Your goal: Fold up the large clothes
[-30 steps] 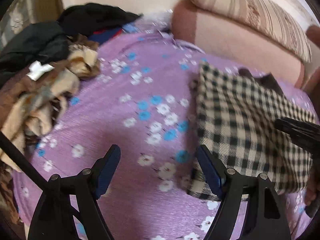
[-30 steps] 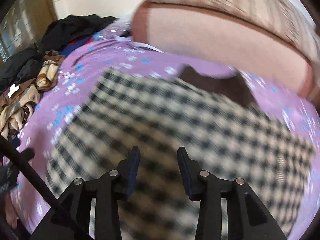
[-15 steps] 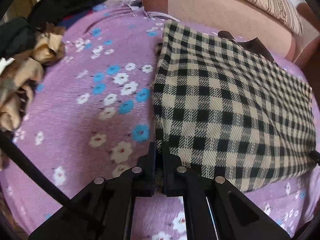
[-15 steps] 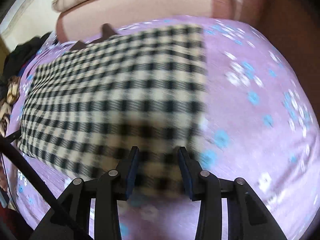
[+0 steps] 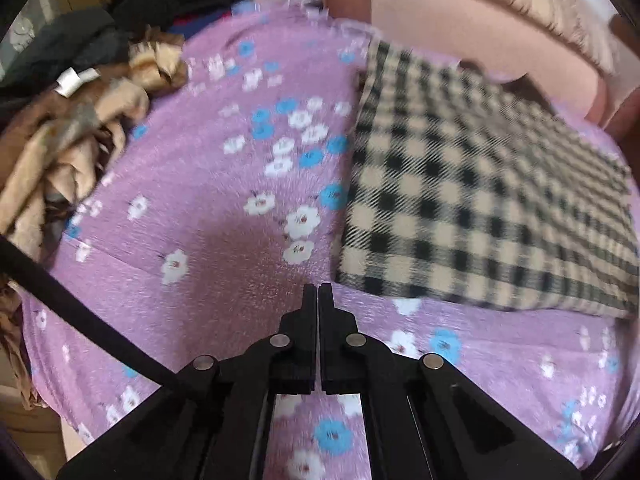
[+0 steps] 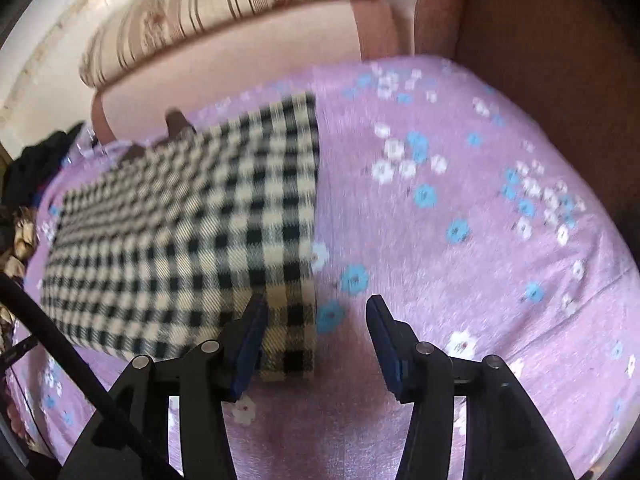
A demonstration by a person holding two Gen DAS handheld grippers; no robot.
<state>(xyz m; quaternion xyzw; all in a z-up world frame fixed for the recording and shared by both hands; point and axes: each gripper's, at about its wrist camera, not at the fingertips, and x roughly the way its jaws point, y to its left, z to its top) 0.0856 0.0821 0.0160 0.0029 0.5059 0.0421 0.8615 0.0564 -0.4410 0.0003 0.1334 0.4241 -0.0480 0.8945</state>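
The left gripper (image 5: 319,294) has its fingers pressed together (nothing between them); the right gripper (image 6: 316,320) has its fingers spread wide apart.

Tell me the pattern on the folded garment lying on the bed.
The folded garment has a black-and-cream check, clearest in the left wrist view.

You are working in a home, in a bedroom or a living room used for sleeping. A purple sheet (image 5: 208,216) printed with white and blue flowers covers the bed in front of you. A striped pillow (image 6: 224,12) lies on a pink bolster (image 6: 240,68) at its far edge, and a heap of loose clothes (image 5: 80,92) is piled at one side.
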